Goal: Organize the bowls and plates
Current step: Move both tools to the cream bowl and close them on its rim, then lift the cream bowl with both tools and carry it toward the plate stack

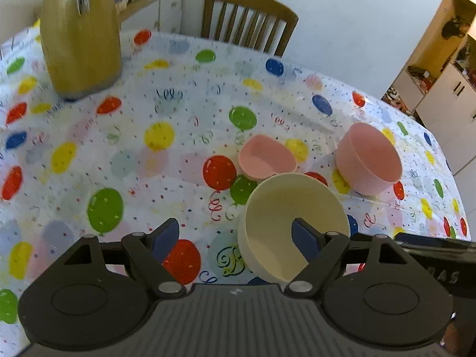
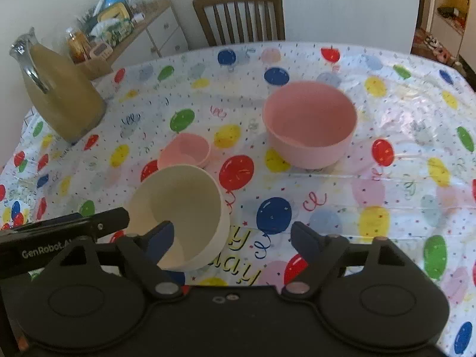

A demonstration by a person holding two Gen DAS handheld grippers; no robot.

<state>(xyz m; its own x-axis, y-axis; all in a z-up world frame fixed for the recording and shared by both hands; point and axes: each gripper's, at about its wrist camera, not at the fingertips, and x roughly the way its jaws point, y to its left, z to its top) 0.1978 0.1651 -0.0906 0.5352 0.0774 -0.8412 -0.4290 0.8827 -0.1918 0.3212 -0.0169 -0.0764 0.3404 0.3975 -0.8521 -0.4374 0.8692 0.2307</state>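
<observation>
A cream bowl (image 1: 285,202) stands on the balloon-print tablecloth (image 1: 148,178), close under both grippers. My left gripper (image 1: 235,238) is open, with its right finger (image 1: 303,238) inside the bowl and its left finger outside, well clear of the wall. My right gripper (image 2: 232,239) is open too: its left finger (image 2: 162,238) dips into the cream bowl (image 2: 184,187), while the other finger hangs over the cloth. Just behind sits a small pink bowl (image 1: 266,157) (image 2: 184,151). A large pink bowl (image 1: 369,160) (image 2: 309,122) stands to the right.
A tall jug of yellowish drink (image 1: 80,35) (image 2: 59,95) stands at the table's far left. A wooden chair (image 1: 250,17) (image 2: 238,15) is pushed in at the far edge. A cluttered sideboard (image 2: 119,35) lines the wall behind, and cupboards (image 1: 446,89) stand at the right.
</observation>
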